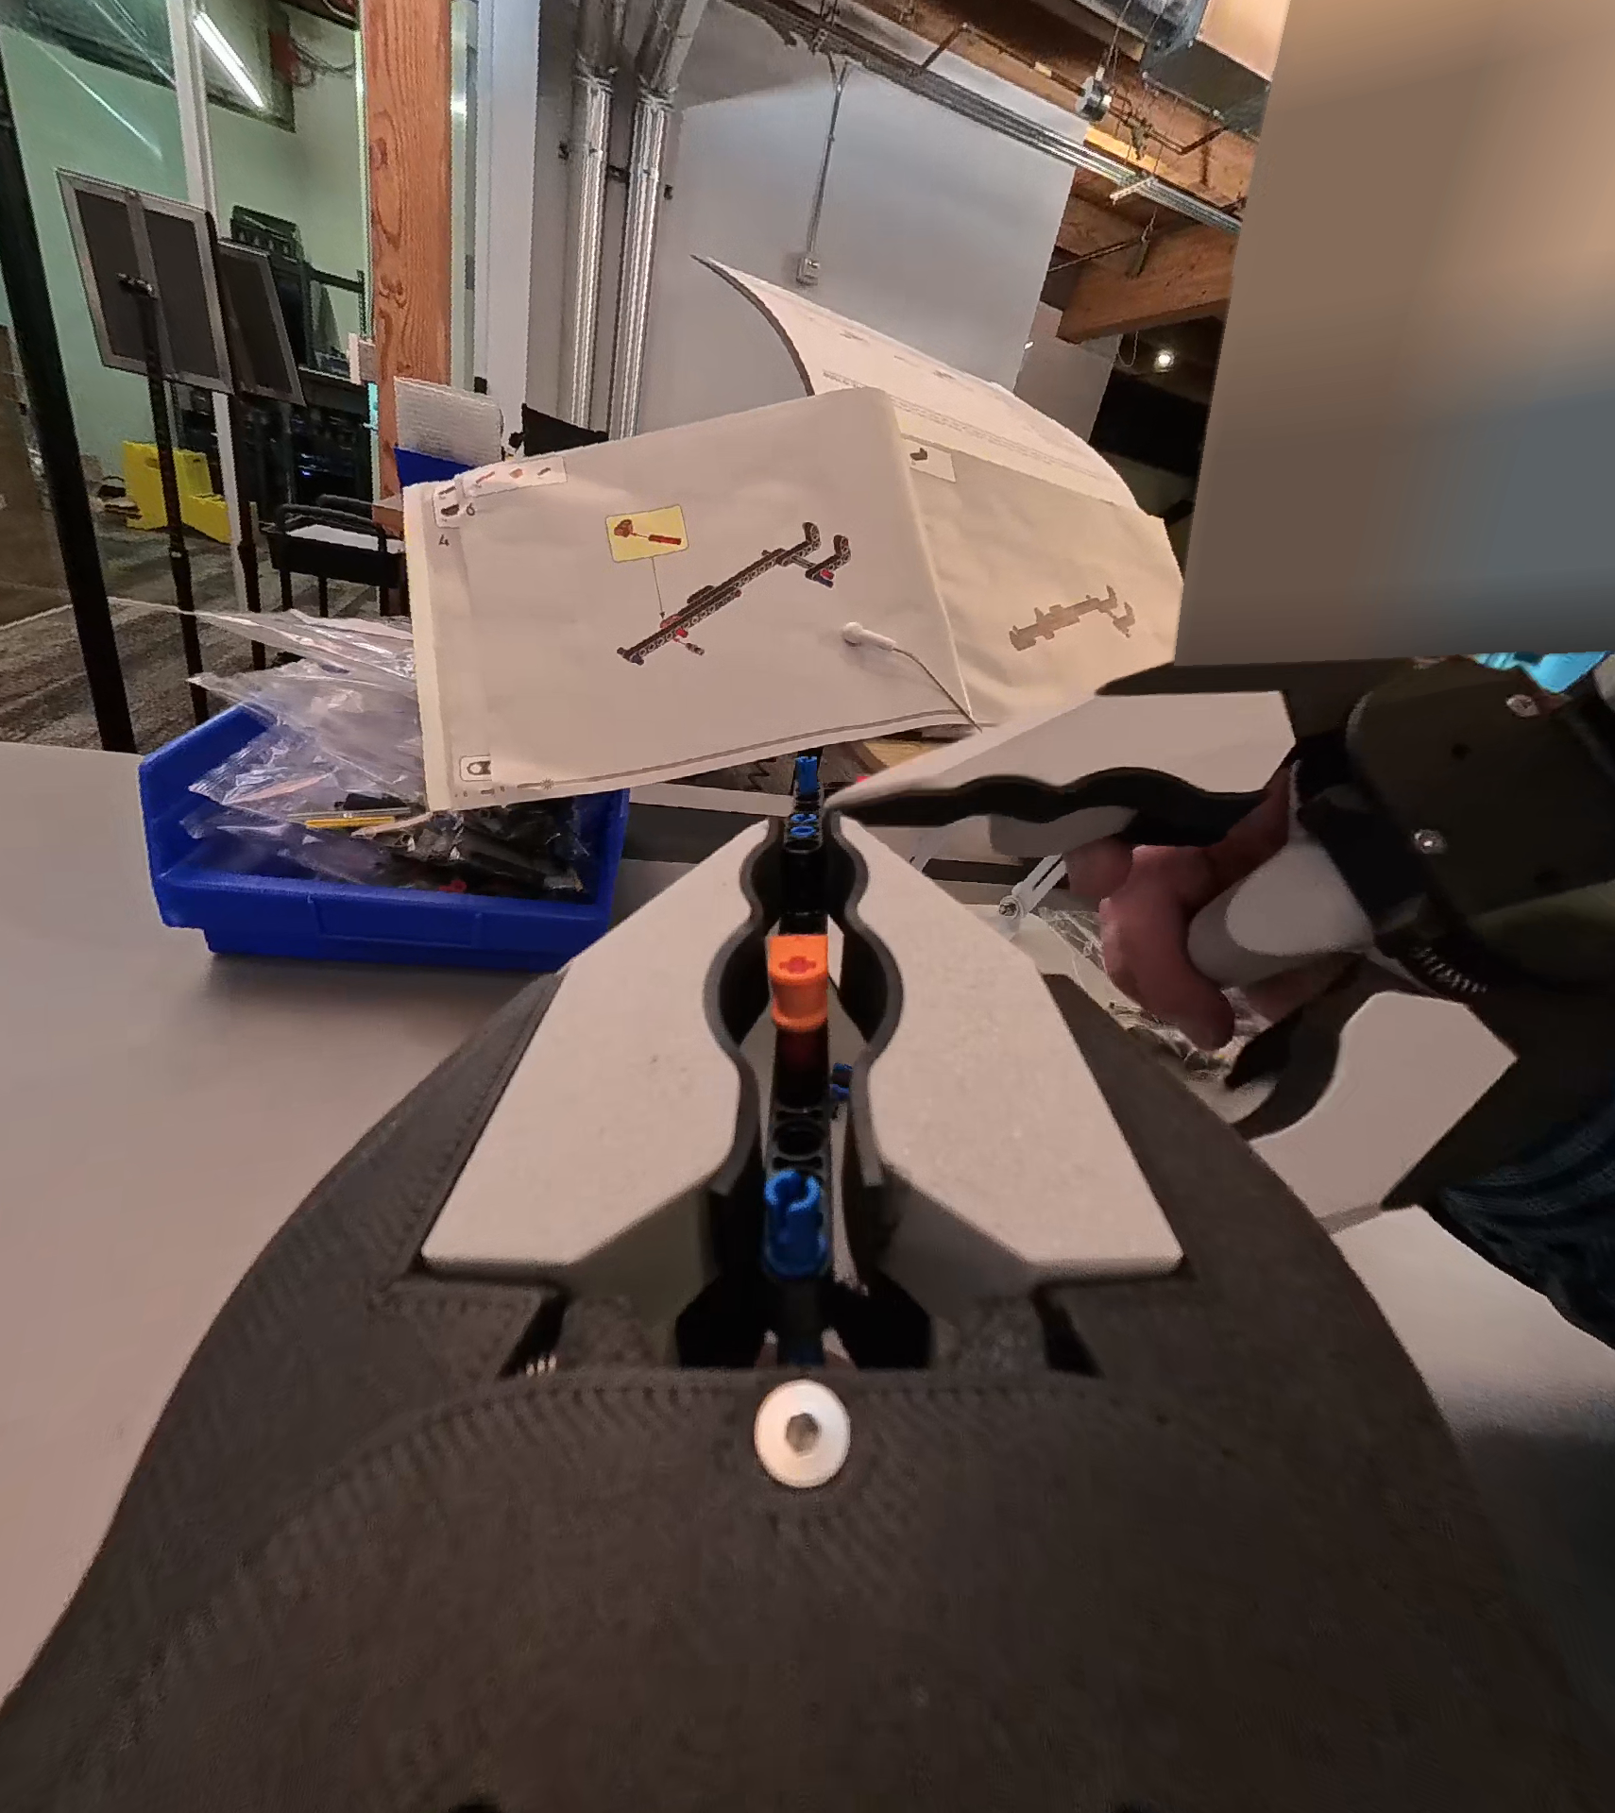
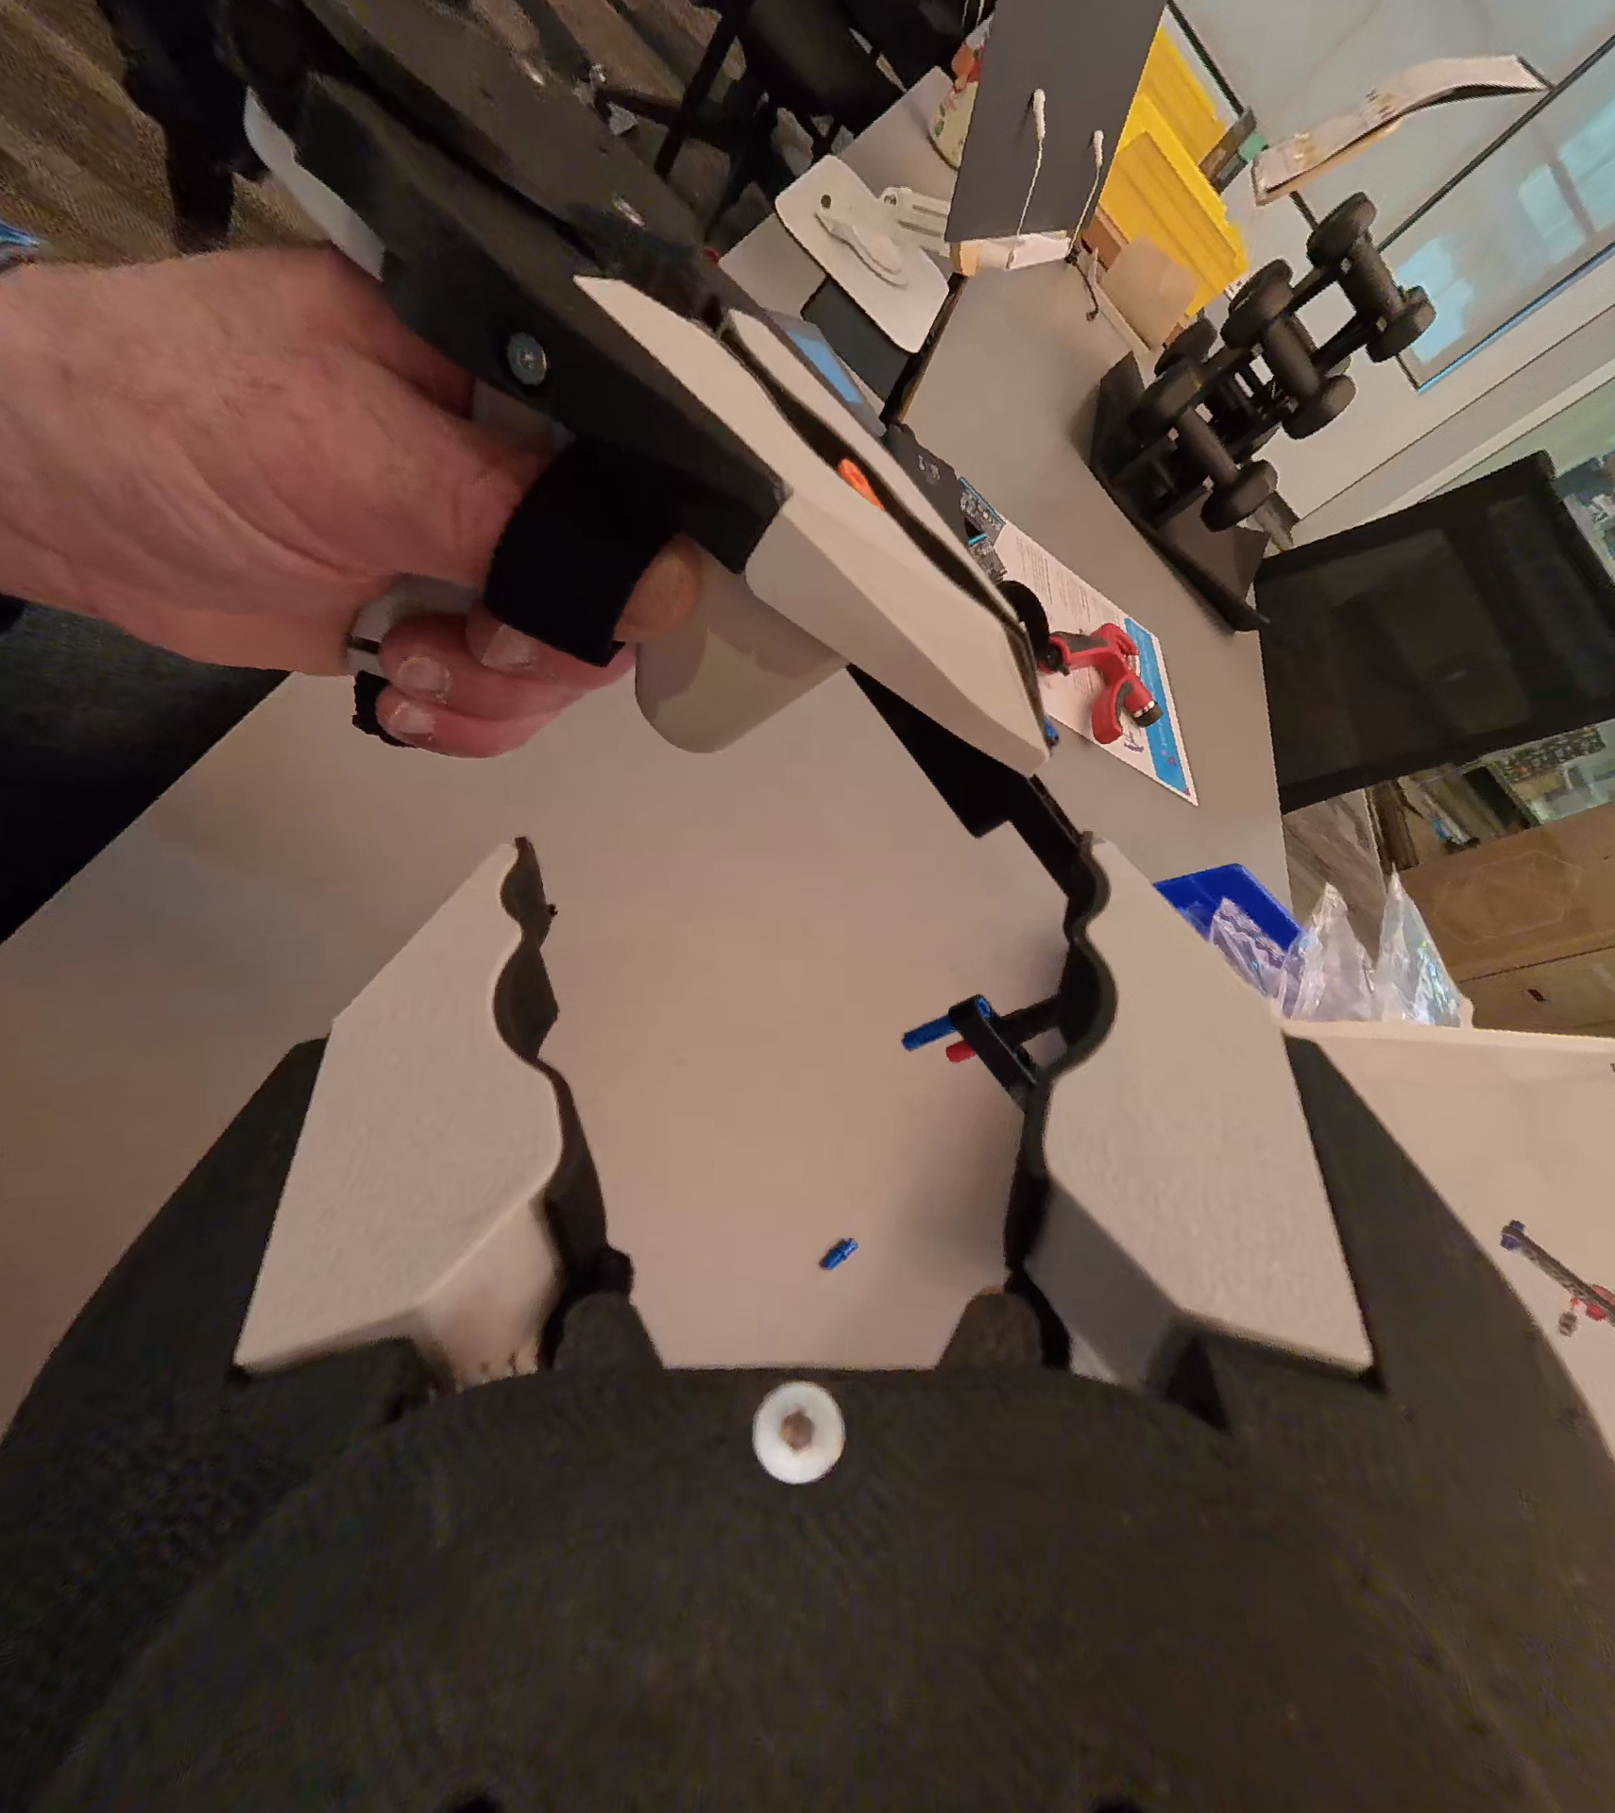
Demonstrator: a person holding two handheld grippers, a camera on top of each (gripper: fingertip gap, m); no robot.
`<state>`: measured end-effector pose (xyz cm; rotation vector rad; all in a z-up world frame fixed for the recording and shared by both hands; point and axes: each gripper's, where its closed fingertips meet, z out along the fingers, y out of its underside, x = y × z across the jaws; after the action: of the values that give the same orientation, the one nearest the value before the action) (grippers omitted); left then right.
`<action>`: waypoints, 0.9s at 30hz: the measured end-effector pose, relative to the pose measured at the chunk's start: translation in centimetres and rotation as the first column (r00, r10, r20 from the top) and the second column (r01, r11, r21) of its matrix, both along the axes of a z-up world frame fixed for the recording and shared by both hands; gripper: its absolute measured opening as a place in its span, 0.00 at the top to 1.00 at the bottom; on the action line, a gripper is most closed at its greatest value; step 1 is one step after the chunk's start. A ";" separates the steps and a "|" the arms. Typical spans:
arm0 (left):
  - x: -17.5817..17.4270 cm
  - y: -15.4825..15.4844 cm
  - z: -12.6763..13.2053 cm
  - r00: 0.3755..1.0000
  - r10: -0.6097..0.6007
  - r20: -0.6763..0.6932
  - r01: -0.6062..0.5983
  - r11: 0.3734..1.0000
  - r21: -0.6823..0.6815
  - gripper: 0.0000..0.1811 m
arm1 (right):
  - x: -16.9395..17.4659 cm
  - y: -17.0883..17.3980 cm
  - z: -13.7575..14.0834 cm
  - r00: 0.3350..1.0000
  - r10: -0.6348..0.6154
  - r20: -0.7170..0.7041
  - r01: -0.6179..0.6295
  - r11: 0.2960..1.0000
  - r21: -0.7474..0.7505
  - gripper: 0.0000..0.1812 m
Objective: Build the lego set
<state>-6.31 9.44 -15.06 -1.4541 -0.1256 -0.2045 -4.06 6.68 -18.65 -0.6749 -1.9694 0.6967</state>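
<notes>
Claw on the left (image 1: 806,834) was seen clamped along a long black Lego beam (image 1: 799,991), which ran lengthwise between its grey fingers (image 1: 627,1060). An orange connector (image 1: 797,986) was seated on the beam near mid-length, and a blue pin (image 1: 792,1212) was fitted closer to the claw's base. Another blue pin (image 1: 806,770) stood out past the fingertips at 12 o'clock. The right claw (image 1: 843,797) was held in from 3 o'clock by a hand (image 1: 1167,942), its tip brought up against the far end of the beam; whether it touched the beam could not be told.

In the right wrist view, the right claw (image 2: 808,863) was seen spread wide with nothing held between its fingers. The left claw (image 2: 1029,726) was gripped by a hand (image 2: 225,491) at 10 o'clock, and the beam's black end (image 2: 1049,844) was seen reaching down to the right claw's right finger (image 2: 1167,1079). A small black piece with blue and red pins (image 2: 975,1045) sat just beside that finger. A loose blue pin (image 2: 838,1254) lay on the grey bench (image 2: 735,981) between the open fingers.

An open instruction booklet (image 1: 686,608) was propped at 12 o'clock in the left wrist view, over a blue bin (image 1: 372,912) filled with clear bags of parts (image 1: 323,746). Black dumbbells (image 2: 1275,373) were racked at 1 o'clock in the right wrist view.
</notes>
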 end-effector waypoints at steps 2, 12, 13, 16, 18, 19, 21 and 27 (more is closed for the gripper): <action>0.0 0.0 -0.2 1.000 0.006 -0.004 -0.006 1.000 -0.008 0.97 | -0.1 0.1 -0.3 1.000 -0.006 0.007 0.006 1.000 0.005 0.42; -0.1 0.0 -0.1 1.000 0.003 0.003 -0.003 1.000 -0.003 0.97 | 0.0 -0.7 -0.6 1.000 0.017 0.012 -0.018 1.000 0.006 0.43; -0.1 -0.1 -0.1 1.000 -0.001 0.009 0.002 1.000 -0.001 0.97 | 0.0 -0.8 -0.4 1.000 0.022 0.007 -0.022 1.000 0.002 0.43; 0.0 0.0 -0.1 1.000 -0.004 0.004 0.004 1.000 -0.002 0.97 | 0.3 -1.6 0.3 0.998 0.056 -0.017 -0.057 0.998 -0.022 0.44; 0.2 0.1 -0.1 1.000 -0.010 0.009 0.010 1.000 0.001 0.97 | 0.2 -1.4 -0.3 0.999 0.050 0.002 -0.050 0.999 -0.008 0.43; 0.1 0.1 -0.1 1.000 -0.006 0.010 0.006 1.000 -0.004 0.97 | 0.1 -1.1 -0.5 0.999 0.038 0.009 -0.038 0.999 0.007 0.43; 0.2 0.1 -0.2 1.000 -0.018 0.023 0.018 1.000 -0.001 0.97 | 0.2 -0.6 -0.3 1.000 0.025 -0.005 -0.025 1.000 0.012 0.43; 1.3 0.8 -0.6 0.995 -0.088 0.054 0.090 0.995 -0.036 0.97 | 0.3 1.1 0.0 0.999 -0.023 -0.035 0.025 0.998 0.062 0.49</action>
<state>-5.01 10.25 -15.69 -1.4941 -0.1077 -0.3142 -3.73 7.77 -18.68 -0.6435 -1.9407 0.6252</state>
